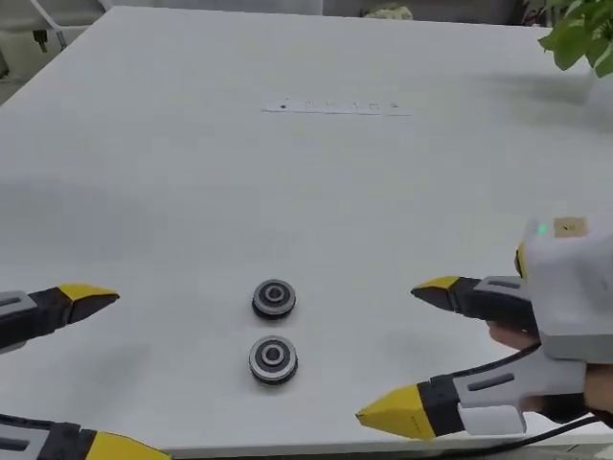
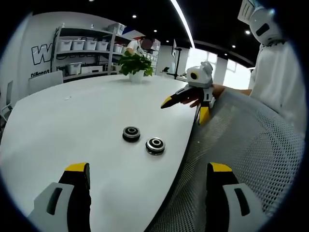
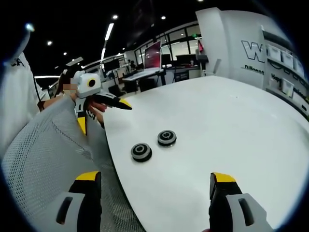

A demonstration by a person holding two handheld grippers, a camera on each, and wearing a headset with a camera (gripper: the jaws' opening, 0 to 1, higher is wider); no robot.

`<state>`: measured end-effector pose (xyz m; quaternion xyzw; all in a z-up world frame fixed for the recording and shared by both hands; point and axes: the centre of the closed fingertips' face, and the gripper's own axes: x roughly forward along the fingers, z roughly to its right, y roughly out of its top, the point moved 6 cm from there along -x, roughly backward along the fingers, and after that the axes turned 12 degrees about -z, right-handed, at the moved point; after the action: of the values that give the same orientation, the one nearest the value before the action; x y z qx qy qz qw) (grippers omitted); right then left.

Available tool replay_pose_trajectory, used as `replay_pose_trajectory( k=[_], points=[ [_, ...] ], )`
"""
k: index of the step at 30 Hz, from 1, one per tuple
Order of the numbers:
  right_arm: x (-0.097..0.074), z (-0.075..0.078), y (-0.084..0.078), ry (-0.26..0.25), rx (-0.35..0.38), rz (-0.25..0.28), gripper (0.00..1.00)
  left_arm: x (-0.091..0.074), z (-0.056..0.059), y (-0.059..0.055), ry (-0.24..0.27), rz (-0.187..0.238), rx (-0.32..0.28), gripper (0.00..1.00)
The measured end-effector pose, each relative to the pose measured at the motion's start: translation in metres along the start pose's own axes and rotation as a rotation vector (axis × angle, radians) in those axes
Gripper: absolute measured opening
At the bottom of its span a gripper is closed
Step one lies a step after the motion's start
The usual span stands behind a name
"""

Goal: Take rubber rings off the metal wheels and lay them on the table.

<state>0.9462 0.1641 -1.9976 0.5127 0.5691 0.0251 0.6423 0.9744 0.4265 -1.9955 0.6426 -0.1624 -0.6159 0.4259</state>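
One broad white counter [image 1: 287,192] carries the work, bare around its near middle except for the two wheels.

Next in size are the claws, one on each side of the wheels and well apart from them. The left claw [image 1: 142,374] comes in from the left edge of the head view. Its yellow-tipped jaws are spread wide and hold nothing. The right claw [image 1: 386,353] faces it from the other side, also released and empty. Each gripper view looks between its own parted jaws at the wheels, with the opposite claw beyond.

The wheels lie flat near the counter's front edge, close together but not touching: the far wheel [image 1: 274,298] and the near wheel [image 1: 273,360], each with a bright metal hub.

Smallest are the rubber rings. A dark band [image 1: 253,362] wraps the near wheel's rim and a similar one wraps the far wheel's. No loose ring lies on the counter.

By my reading the task is at its start: the approach, with no ring removed. The next move probably calls for one claw to pin a wheel by its hub or rim, while the other nips the thin band at its edge and peels it over the rim. The wheels look small and free to slide.
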Motion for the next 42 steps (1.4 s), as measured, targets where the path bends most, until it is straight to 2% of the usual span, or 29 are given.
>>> replay_pose_trajectory(
  k=[4, 10, 16, 22, 25, 31, 34, 37, 42],
  points=[
    [-0.005, 0.002, 0.005, -0.006, 0.009, 0.030, 0.92, -0.001, 0.000, 0.001, 0.005, -0.010, 0.018, 0.99],
    [-0.008, 0.003, 0.006, -0.014, 0.004, 0.032, 0.91, -0.003, -0.002, 0.002, 0.017, -0.012, 0.028, 0.99],
    [-0.015, 0.004, 0.010, -0.023, -0.015, 0.029, 0.90, -0.012, -0.003, 0.010, 0.043, 0.012, 0.040, 0.99],
    [-0.021, 0.005, 0.019, -0.016, -0.045, 0.032, 0.85, -0.017, -0.003, 0.018, 0.044, 0.019, 0.067, 0.99],
    [-0.021, 0.004, 0.025, -0.010, -0.062, 0.033, 0.85, -0.018, -0.001, 0.022, 0.027, 0.012, 0.096, 0.99],
    [-0.020, -0.001, 0.037, 0.023, -0.125, 0.024, 0.84, -0.021, -0.003, 0.036, 0.014, 0.045, 0.130, 0.97],
    [-0.019, -0.003, 0.044, 0.033, -0.160, 0.018, 0.82, -0.021, -0.004, 0.040, 0.010, 0.039, 0.168, 0.94],
    [-0.016, -0.004, 0.050, 0.046, -0.187, 0.021, 0.79, -0.017, -0.006, 0.045, 0.010, 0.037, 0.195, 0.90],
    [-0.008, -0.005, 0.057, 0.057, -0.232, 0.009, 0.72, -0.008, -0.004, 0.053, 0.002, 0.060, 0.256, 0.85]
  ],
)
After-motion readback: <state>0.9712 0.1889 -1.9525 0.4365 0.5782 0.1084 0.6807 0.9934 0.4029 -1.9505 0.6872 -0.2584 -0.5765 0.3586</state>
